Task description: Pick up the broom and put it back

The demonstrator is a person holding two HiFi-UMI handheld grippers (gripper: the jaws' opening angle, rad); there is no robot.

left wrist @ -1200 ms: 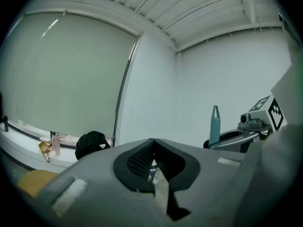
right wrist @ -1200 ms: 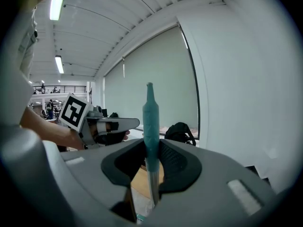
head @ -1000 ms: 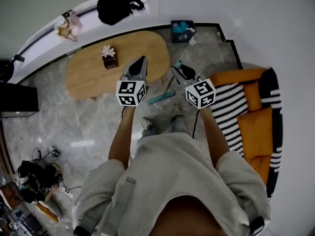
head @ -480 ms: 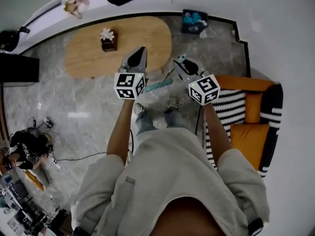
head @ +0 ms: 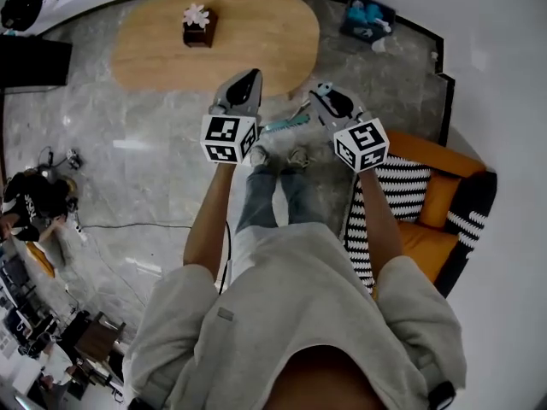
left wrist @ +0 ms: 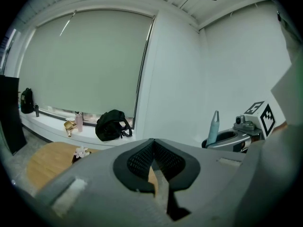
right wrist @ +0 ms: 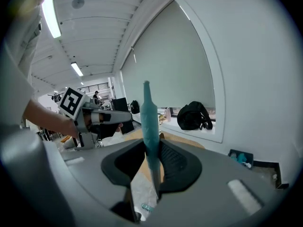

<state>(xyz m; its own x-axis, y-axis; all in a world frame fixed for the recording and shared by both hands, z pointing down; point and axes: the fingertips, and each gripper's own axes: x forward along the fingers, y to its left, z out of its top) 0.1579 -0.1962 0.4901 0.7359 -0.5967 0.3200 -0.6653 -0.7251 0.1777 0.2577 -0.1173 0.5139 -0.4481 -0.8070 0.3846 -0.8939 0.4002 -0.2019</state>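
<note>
The right gripper [right wrist: 150,151], with smooth grey plastic jaws and black ribbed pads, is clamped on the teal plastic broom [right wrist: 149,115]. In the right gripper view the slim, tapering handle stands upright between the pads and ends in a narrow tip. In the head view the broom's bristled teal head [head: 286,124] lies low between the two grippers, ahead of the person's shoes and near the edge of the table. Whether it touches the floor cannot be told.

The left gripper [left wrist: 152,145], of the same grey plastic, has its mesh-textured pads pressed together at the tips with nothing between them. Each gripper carries a white cube [head: 227,139] printed with black square marker patterns.

The floor [head: 128,152] is polished grey stone-patterned tile with a glossy sheen. On it stands a long oval table with a pale wooden top [head: 154,49]. This table bears a small dark box holding a white flower [head: 197,22].

To the person's right is an orange upholstered sofa [head: 427,156] with black-and-white striped cushions [head: 389,186]. A black skirting line runs along the smooth white walls.

The left gripper view shows a wide window covered by a pale roller blind [left wrist: 85,65]. A soft black backpack [left wrist: 112,125] sits on the white sill.
</note>
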